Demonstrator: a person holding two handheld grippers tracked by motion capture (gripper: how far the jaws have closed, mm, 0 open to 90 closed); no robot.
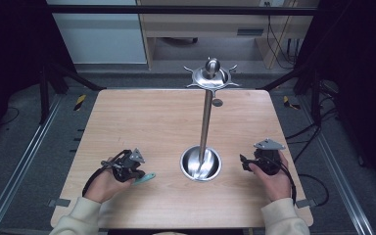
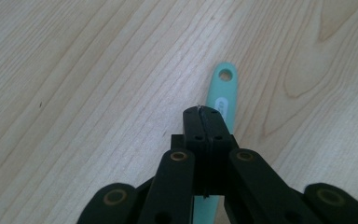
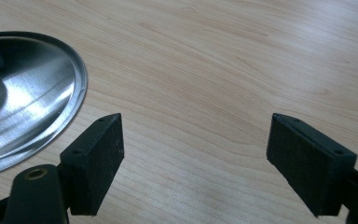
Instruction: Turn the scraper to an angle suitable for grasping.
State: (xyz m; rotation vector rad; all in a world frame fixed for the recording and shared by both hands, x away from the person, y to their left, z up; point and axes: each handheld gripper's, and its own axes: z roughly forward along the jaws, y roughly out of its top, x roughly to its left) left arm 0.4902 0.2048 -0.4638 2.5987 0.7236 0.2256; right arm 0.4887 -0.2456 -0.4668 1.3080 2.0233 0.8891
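Below, left gripper (image 2: 204, 112) pressed together over a teal handle (image 2: 222, 91); whether it pinches is unclear, so lifting risks slippage; right gripper (image 3: 193, 163) spread.

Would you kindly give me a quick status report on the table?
Left gripper shut on teal handle. Right gripper open, empty, beside steel stand's base. Nothing in the way.
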